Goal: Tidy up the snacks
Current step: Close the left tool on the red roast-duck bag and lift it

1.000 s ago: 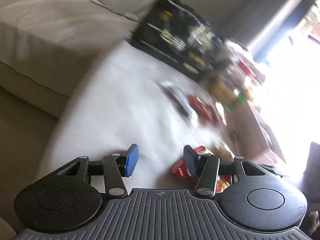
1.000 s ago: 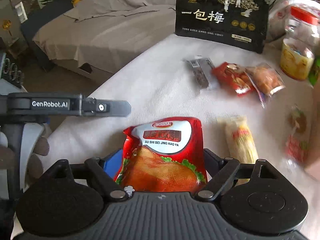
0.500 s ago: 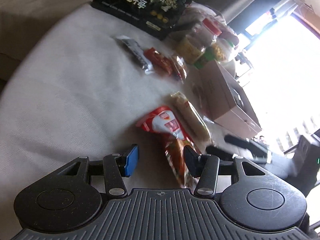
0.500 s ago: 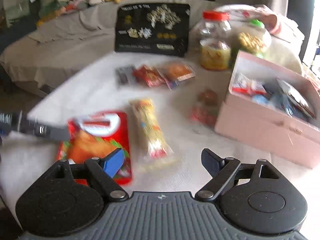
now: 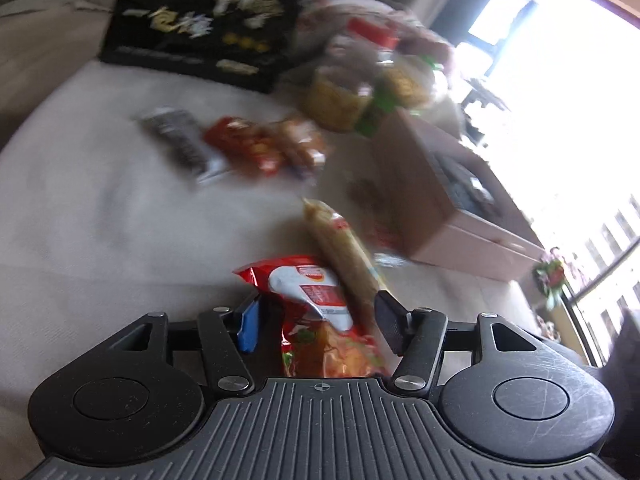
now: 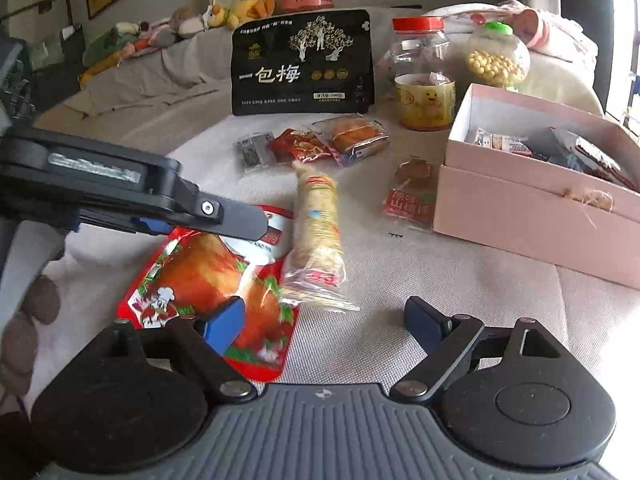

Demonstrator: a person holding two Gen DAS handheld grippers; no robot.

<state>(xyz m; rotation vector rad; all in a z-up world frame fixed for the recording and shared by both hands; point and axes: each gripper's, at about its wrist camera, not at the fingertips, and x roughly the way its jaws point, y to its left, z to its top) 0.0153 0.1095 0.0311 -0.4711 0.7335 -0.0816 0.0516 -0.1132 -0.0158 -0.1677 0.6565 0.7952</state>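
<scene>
The red snack bag (image 6: 208, 284) lies flat on the white cloth (image 6: 420, 280) that covers the desk. It has a picture of roast chicken on it. The left gripper (image 5: 318, 328) reaches in from the left side, low and almost level over the cloth. Its jaws are apart, and the top part of the red bag sits between them. The jaws are not squeezing the bag. In the right camera view, one dark finger (image 6: 240, 220) of the left gripper lies over the top end of the bag.

Just to the right of the red bag is a long pale snack pack (image 6: 316, 236). Its side touches the red bag.

The right gripper (image 6: 324, 320) hangs above the near end of these two packs, pointing forward. Its jaws are spread wide and hold nothing. Its blue pad (image 6: 222, 322) is over the bottom corner of the red bag.

Farther right is a pink box (image 6: 520, 208), open on top, with some snacks already inside. A small red packet (image 6: 412, 196) rests against its left wall.
</scene>
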